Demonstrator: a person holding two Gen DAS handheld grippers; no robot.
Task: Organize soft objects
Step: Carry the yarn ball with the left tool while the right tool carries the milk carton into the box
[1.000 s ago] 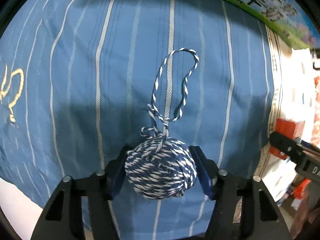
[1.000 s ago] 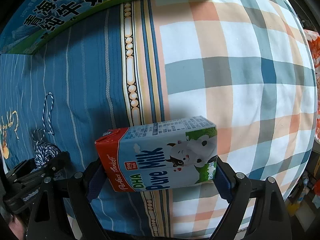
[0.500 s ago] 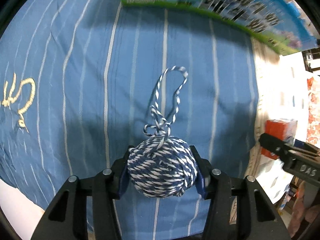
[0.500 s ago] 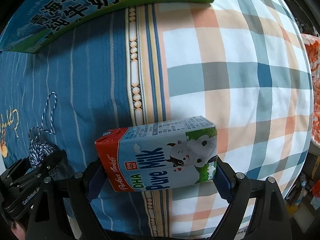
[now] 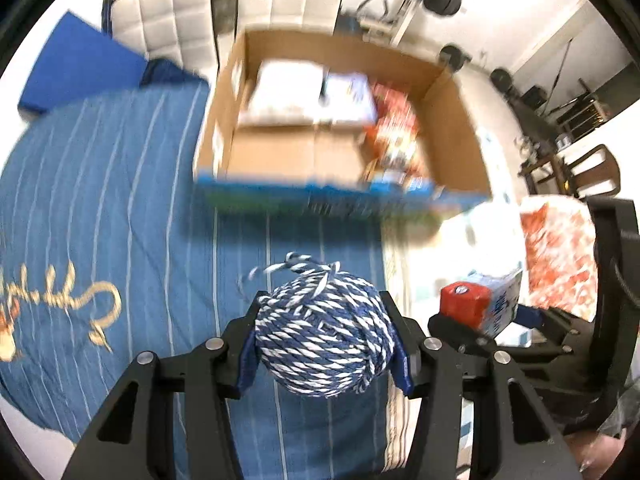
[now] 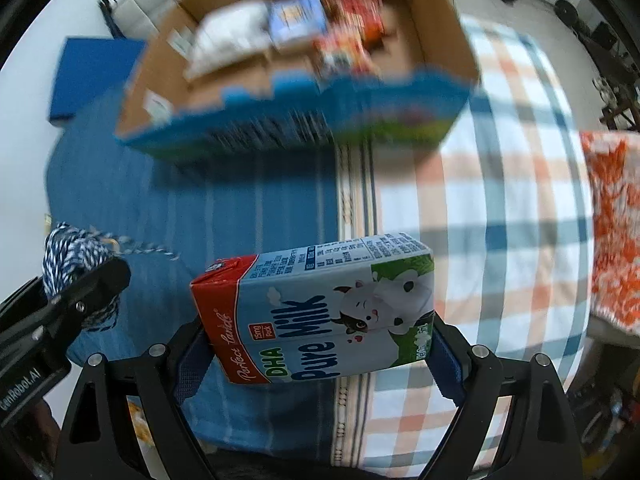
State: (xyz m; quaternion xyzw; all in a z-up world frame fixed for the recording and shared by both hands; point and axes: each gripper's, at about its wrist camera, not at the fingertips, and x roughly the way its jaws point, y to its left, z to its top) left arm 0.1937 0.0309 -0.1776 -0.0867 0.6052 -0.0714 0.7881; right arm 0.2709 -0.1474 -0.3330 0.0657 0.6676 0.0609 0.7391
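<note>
My left gripper (image 5: 325,346) is shut on a blue-and-white yarn ball (image 5: 324,334) and holds it above the blue striped bedding (image 5: 120,216). The ball also shows in the right wrist view (image 6: 76,264) at the left. My right gripper (image 6: 316,344) is shut on a milk carton (image 6: 316,312), lying sideways between the jaws; it also shows in the left wrist view (image 5: 480,304). An open cardboard box (image 5: 452,132) with several packets inside stands ahead on the bed, blurred; the right wrist view shows it too (image 6: 440,20).
A plaid sheet (image 6: 500,208) covers the bed's right half. An orange-and-white patterned cloth (image 6: 612,224) lies at the right edge. A blue pad (image 5: 76,68) and white tufted headboard (image 5: 168,28) are behind the box. Chairs and furniture (image 5: 576,160) stand at far right.
Both grippers have risen and tilted up with their loads. The box's open inside and the room behind it have come into view. The yarn's loose loop no longer lies on the bedding.
</note>
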